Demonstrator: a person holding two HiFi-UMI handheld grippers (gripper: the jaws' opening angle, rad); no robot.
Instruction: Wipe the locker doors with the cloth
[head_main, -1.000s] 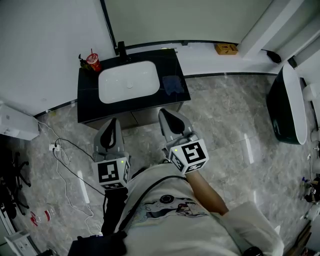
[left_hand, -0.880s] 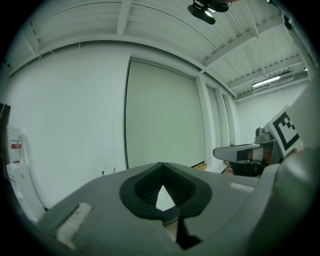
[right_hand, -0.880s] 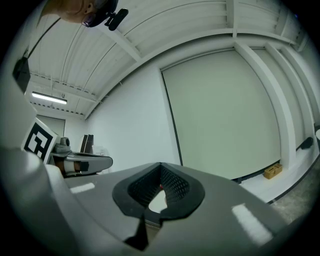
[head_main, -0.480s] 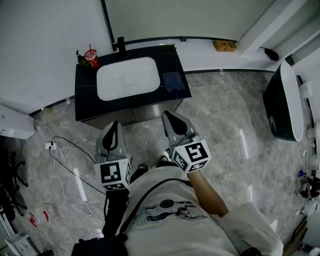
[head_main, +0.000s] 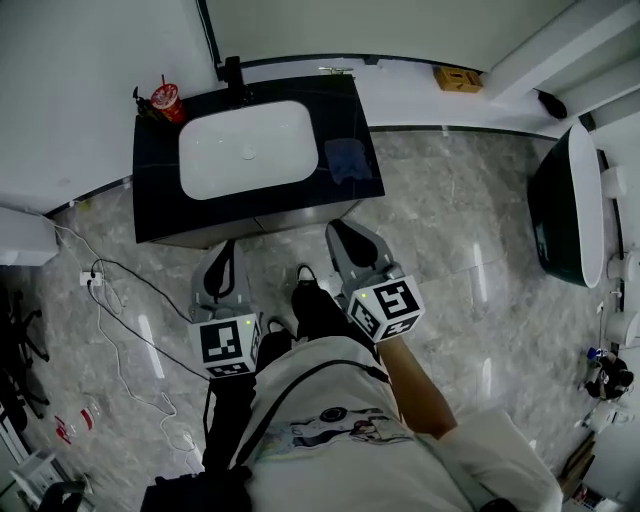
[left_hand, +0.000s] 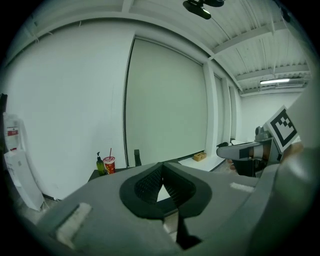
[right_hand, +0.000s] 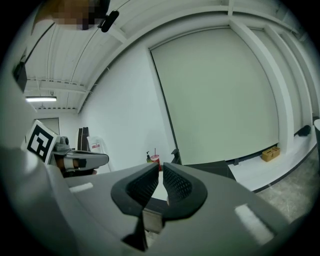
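– Bluish fabric on the dark tabletop (head_main: 165, 215), just right of the white basin (head_main: 248, 155): that is your cloth (head_main: 347, 160). It lies near the tabletop's right edge with nothing resting on it.

– And you are not on it yet. Your left tongs (head_main: 226, 250) have their pads met at the tips, with nothing between them. Your right tongs (head_main: 338, 232) show a thin slit. They have just been opening, and nothing sits in that gap either.

– So neither one holds anything. Both hang over the marble floor (head_main: 450, 260), well short of the cloth. The right looks the nearer to it, so I'd take it with that one, and spread it wider first.

– Expect the cloth to be light and limp. It will likely sag and fold once lifted rather than hold a shape. It shouldn't slip from those ribbed pads if you bite a real pinch.

– Go for an edge or a raised fold, not the flat middle. On a hard, smooth top a flat pinch may only skid the fabric along. Whether it is damp, I can't tell from here.

– The doors you are to wipe are probably the grey fronts (head_main: 285, 222) below the tabletop. Only a strip of them shows from above.
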